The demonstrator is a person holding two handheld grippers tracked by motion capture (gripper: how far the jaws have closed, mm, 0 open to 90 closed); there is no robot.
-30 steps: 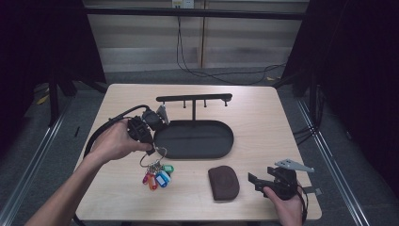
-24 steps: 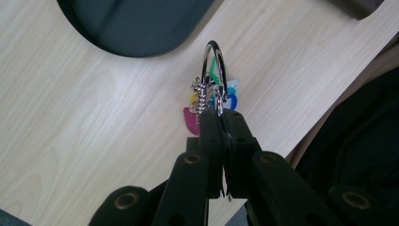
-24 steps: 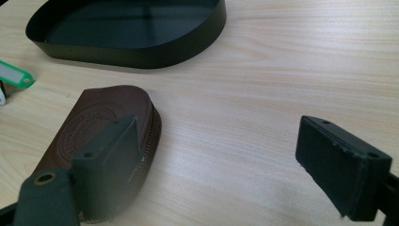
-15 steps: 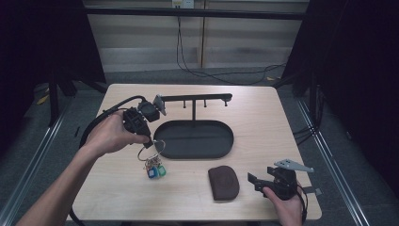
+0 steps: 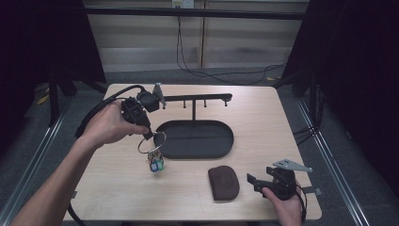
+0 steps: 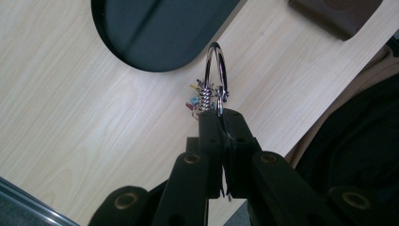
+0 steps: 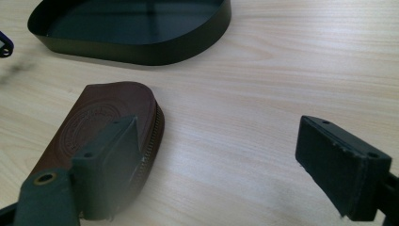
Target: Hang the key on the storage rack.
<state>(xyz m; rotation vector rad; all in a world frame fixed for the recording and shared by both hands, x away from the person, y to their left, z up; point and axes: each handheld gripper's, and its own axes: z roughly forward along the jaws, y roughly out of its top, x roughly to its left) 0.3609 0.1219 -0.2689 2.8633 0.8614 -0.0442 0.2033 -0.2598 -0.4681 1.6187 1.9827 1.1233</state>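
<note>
Keyring (image 5: 151,142) pinched in left tool (image 5: 147,135), jaws fully closed on the ring (image 6: 215,70), hanging above tabletop (image 5: 117,188) beside black tray (image 5: 226,141). Light, rigid metal ring; tags (image 5: 154,163) dangle loose, likely to swing. Best gripped on the ring itself. Right tool (image 7: 216,160) wide open, empty, near brown pouch (image 7: 94,127).

Shiny metal key ring (image 6: 215,70), matt black tray (image 5: 221,141), pale smooth wood table (image 5: 263,117).

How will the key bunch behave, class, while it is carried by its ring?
Likely to swing: the key bunch hangs loose under its ring, pinched by the left gripper. Probably floppy, being separate tagged pieces. The thin metal ring might slip.
</note>
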